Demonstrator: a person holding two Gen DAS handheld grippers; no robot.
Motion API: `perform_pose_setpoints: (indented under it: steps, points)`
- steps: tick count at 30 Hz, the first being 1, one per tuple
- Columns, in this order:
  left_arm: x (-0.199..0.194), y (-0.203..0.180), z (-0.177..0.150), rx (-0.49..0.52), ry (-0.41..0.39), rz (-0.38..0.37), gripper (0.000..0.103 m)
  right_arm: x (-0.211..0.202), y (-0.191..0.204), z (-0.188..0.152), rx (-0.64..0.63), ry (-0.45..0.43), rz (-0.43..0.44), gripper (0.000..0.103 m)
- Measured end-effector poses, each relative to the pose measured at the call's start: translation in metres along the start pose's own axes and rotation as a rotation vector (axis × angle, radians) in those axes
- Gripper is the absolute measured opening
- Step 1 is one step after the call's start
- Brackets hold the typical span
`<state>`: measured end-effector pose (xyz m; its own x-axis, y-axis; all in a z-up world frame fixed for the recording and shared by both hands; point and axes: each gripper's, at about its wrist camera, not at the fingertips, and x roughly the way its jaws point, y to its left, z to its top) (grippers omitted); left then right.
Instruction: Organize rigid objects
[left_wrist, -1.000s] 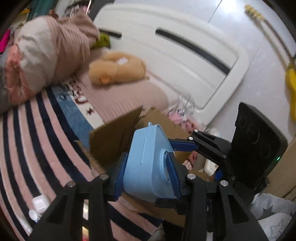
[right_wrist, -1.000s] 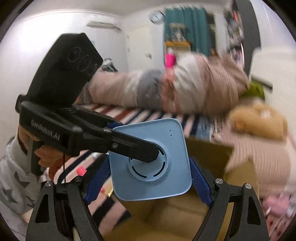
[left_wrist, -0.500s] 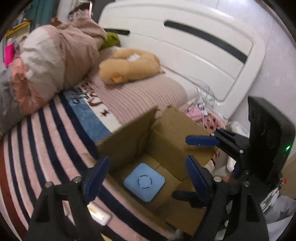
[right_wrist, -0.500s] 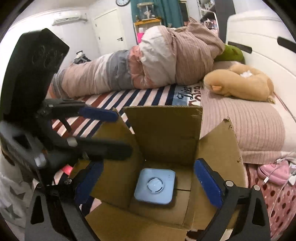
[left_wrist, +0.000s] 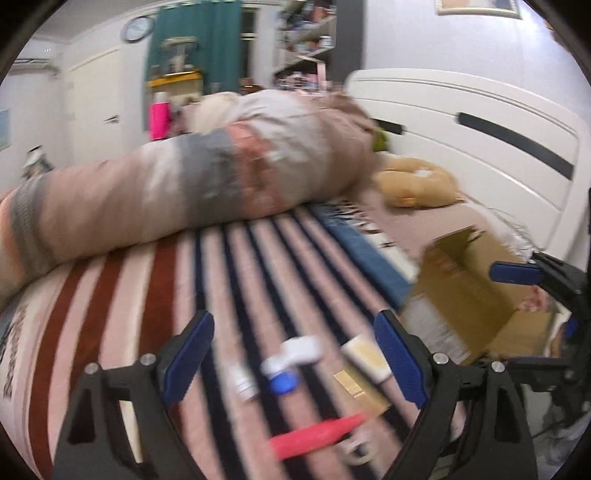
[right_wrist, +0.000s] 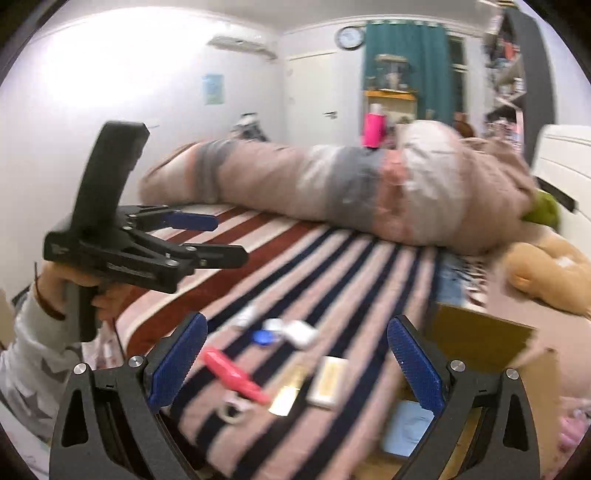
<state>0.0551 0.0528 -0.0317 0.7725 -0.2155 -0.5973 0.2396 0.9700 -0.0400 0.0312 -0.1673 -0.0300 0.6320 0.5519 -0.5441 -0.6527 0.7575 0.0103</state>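
Both grippers are open and empty over the striped bed. My left gripper (left_wrist: 295, 354) hangs above several small items: a red tube (left_wrist: 314, 435), a white case (left_wrist: 299, 350), a blue round piece (left_wrist: 282, 384), a gold box (left_wrist: 364, 387) and a tape ring (left_wrist: 356, 448). My right gripper (right_wrist: 295, 369) looks at the same items: red tube (right_wrist: 236, 376), gold boxes (right_wrist: 328, 380), white case (right_wrist: 301, 332). The open cardboard box (left_wrist: 465, 295) stands to the right; the light-blue device (right_wrist: 406, 430) lies inside it. The left gripper also shows in the right wrist view (right_wrist: 207, 236).
A rolled duvet (left_wrist: 207, 184) lies across the back of the bed. A tan plush toy (left_wrist: 417, 181) rests by the white headboard (left_wrist: 480, 140). The bed's near edge runs below the small items.
Both grippers let go of the light-blue device, which dropped into the box. Both have since swung left, away from the box, toward the small items on the blanket.
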Motion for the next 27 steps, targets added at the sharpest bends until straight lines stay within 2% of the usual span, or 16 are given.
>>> perform_pose_setpoints:
  steps: [3, 4, 5, 6, 8, 11, 13, 15, 17, 19, 21, 22, 24, 25, 26, 27]
  points:
    - [0.0, 0.026, -0.029, -0.038, 0.001, 0.028, 0.087, 0.025, 0.022, -0.009, 0.017, 0.044, 0.06, 0.085]
    - [0.001, 0.031, -0.037, -0.049, 0.005, 0.025, 0.087, 0.036, 0.026, -0.014, 0.031, 0.072, 0.059, 0.077]
    - [0.006, 0.035, -0.045, -0.056, 0.012, 0.018, 0.087, 0.051, 0.027, -0.022, 0.05, 0.103, 0.042, 0.067]
    - [0.011, 0.037, -0.054, -0.061, 0.02, 0.009, 0.087, 0.067, 0.026, -0.032, 0.073, 0.142, 0.016, 0.064]
    - [0.019, 0.036, -0.069, -0.07, 0.043, -0.004, 0.087, 0.095, 0.02, -0.049, 0.122, 0.217, -0.034, 0.049]
    - [0.034, 0.04, -0.088, -0.104, 0.087, -0.034, 0.087, 0.134, 0.004, -0.081, 0.2, 0.323, -0.112, 0.037]
    - [0.04, 0.038, -0.1, -0.109, 0.106, -0.048, 0.087, 0.157, -0.007, -0.097, 0.242, 0.374, -0.115, 0.028]
    - [0.046, 0.035, -0.109, -0.103, 0.12, -0.077, 0.087, 0.169, -0.008, -0.105, 0.249, 0.396, -0.126, 0.025]
    - [0.054, 0.033, -0.114, -0.09, 0.125, -0.137, 0.087, 0.179, -0.011, -0.108, 0.243, 0.411, -0.146, 0.015]
    - [0.063, 0.026, -0.114, -0.044, 0.134, -0.16, 0.087, 0.182, -0.008, -0.106, 0.219, 0.411, -0.168, 0.014]
    - [0.072, 0.014, -0.114, 0.047, 0.13, -0.154, 0.087, 0.173, -0.001, -0.098, 0.175, 0.381, -0.183, 0.014]
    - [0.076, 0.009, -0.113, 0.081, 0.128, -0.178, 0.087, 0.165, 0.003, -0.092, 0.157, 0.358, -0.177, 0.014]
    - [0.089, 0.003, -0.113, 0.114, 0.158, -0.272, 0.086, 0.139, 0.013, -0.069, 0.14, 0.286, -0.14, 0.014]
    - [0.095, 0.002, -0.112, 0.123, 0.177, -0.305, 0.083, 0.122, 0.015, -0.055, 0.136, 0.244, -0.122, 0.014]
    - [0.1, 0.0, -0.112, 0.14, 0.196, -0.331, 0.074, 0.102, 0.016, -0.039, 0.129, 0.199, -0.111, 0.014]
    - [0.105, -0.002, -0.113, 0.156, 0.216, -0.346, 0.069, 0.082, 0.015, -0.025, 0.126, 0.156, -0.109, 0.014]
